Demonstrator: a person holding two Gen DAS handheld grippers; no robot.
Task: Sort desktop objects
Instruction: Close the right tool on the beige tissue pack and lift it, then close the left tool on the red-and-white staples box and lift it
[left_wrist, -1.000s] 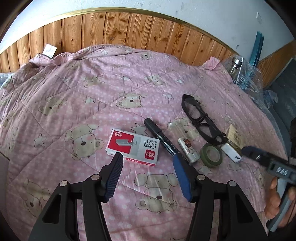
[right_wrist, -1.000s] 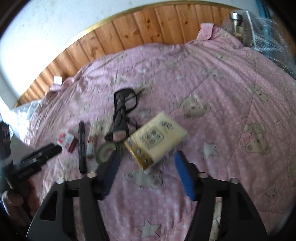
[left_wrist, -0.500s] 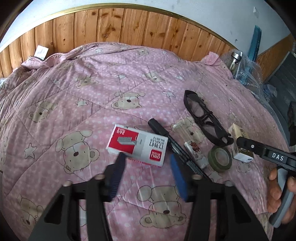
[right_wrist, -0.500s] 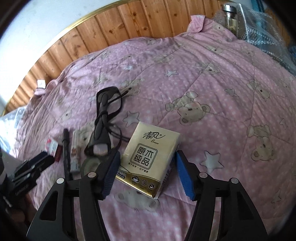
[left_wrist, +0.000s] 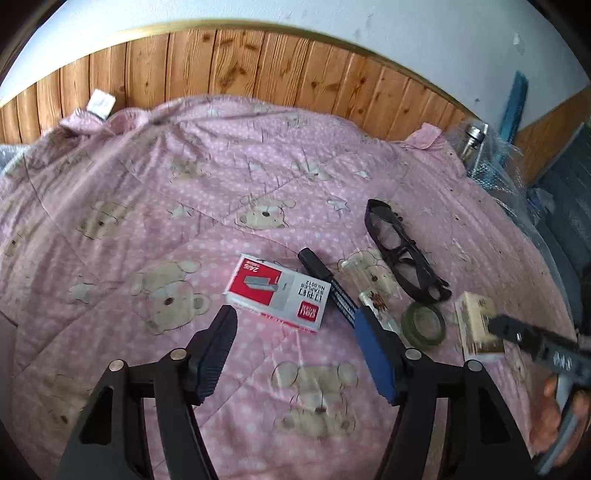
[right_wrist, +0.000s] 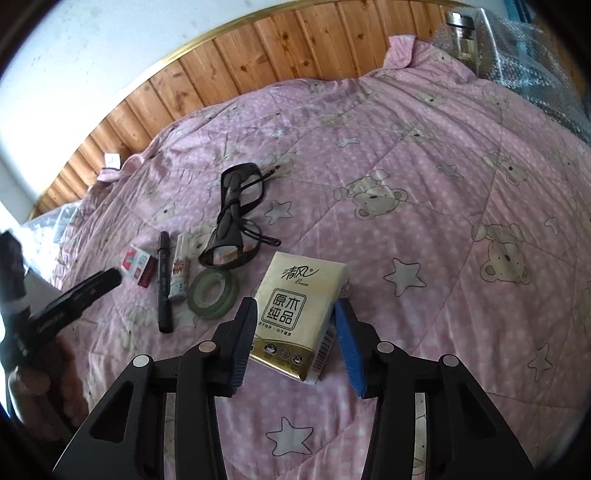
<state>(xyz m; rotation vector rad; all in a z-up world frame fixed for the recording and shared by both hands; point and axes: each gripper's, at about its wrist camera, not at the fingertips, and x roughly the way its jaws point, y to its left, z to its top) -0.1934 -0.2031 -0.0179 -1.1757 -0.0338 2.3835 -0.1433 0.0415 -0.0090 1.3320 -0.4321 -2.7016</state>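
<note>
— Right gripper (right_wrist: 295, 325) first: what does it have?

— Its two blue pads stand spread on either side of the gold tissue pack (right_wrist: 299, 317). The left pad sits just beside the pack's edge and the right pad is close to its other edge, but I cannot tell whether either one presses on it. The jaws are apart, nothing clamped. The pack lies flat on the pink bear-print quilt (right_wrist: 424, 155).

— And my left gripper (left_wrist: 295, 332)?

— Released as well, jaws wide, hovering above the quilt with nothing between the pads. Just beyond its fingertips lies the red and white staple box (left_wrist: 277, 291), flat, label up.

— What lies around that box?

— To its right the black marker (left_wrist: 328, 280) lies at a slant, its lower end hidden behind my right-hand pad. Next comes a small white tube (left_wrist: 373, 295) with a red print on it, then the green tape roll (left_wrist: 423, 319) lying flat. Behind the tube and the roll are the black glasses (left_wrist: 400, 254), folded. The tissue pack shows at the far right of this view, with the right gripper's black finger in front of it and my hand (left_wrist: 557, 417) on the handle below.

— Anything past the quilt?

— A wooden plank headboard (left_wrist: 258, 66) runs along the far edge under a white wall. At the right corner a glass jar with a metal lid (right_wrist: 463, 33) stands beside clear bubble wrap (right_wrist: 532, 74).
</note>
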